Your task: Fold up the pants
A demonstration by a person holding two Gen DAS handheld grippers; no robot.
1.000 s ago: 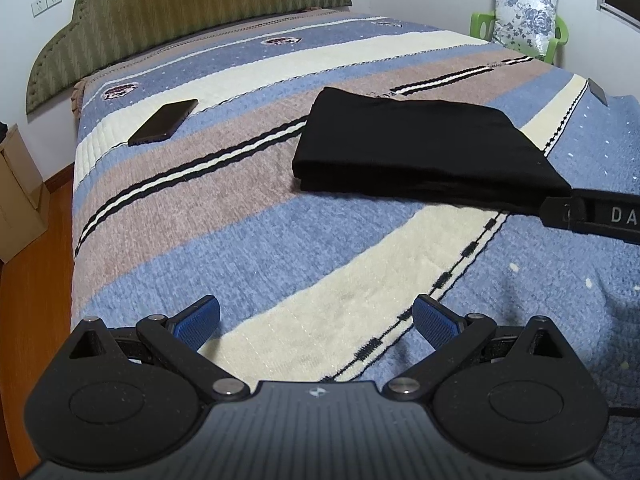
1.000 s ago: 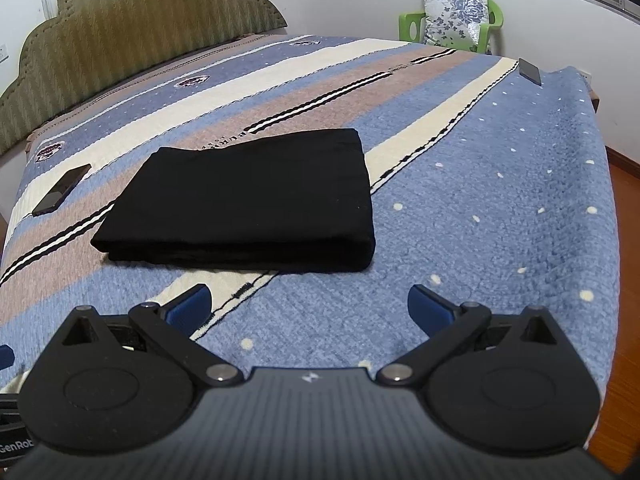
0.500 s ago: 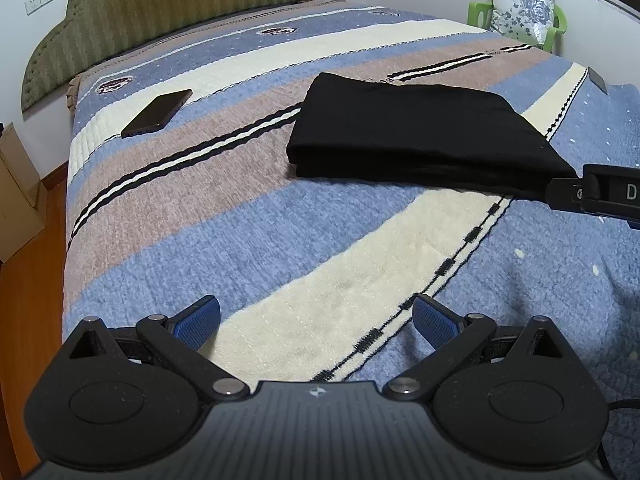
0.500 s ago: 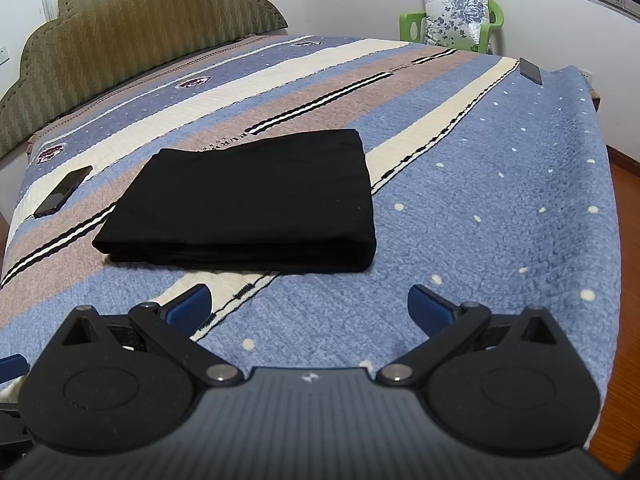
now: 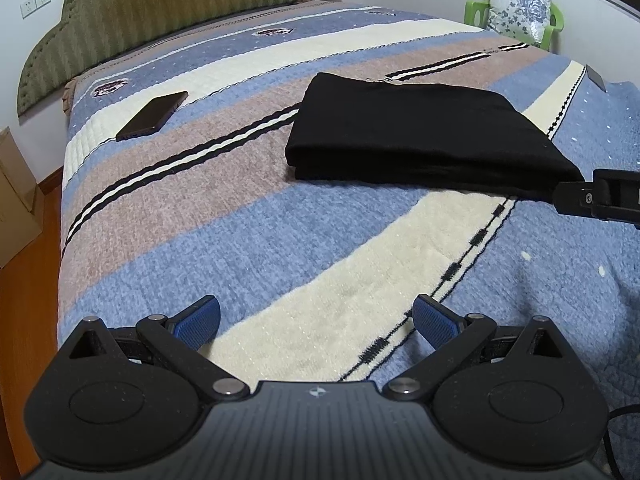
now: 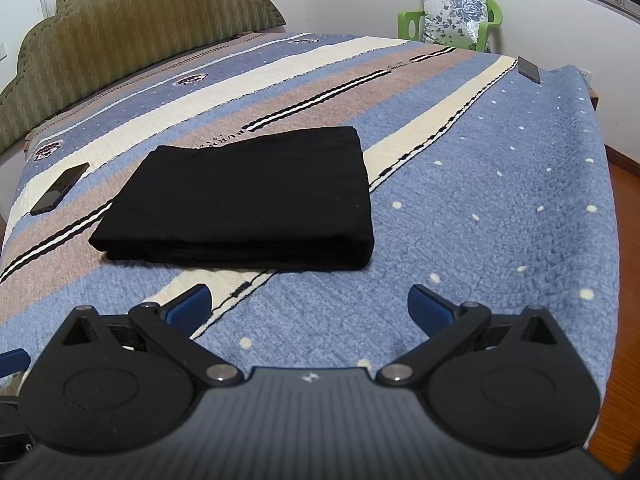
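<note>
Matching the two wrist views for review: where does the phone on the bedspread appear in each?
Left wrist: phone upper left, left of the folded black pants.
Right wrist: phone far left, again left of the pants.
Shared landmark: green headboard, behind both.

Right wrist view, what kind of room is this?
Most likely a bedroom: a bed with a striped blanket and padded green headboard, folded black pants on it, and a floral cushion on a green chair.

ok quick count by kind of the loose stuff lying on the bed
folded black pants: 1
dark phone: 1, on the headboard side
small dark flat item: 1, at the far edge; too small to identify
total: 3
</note>
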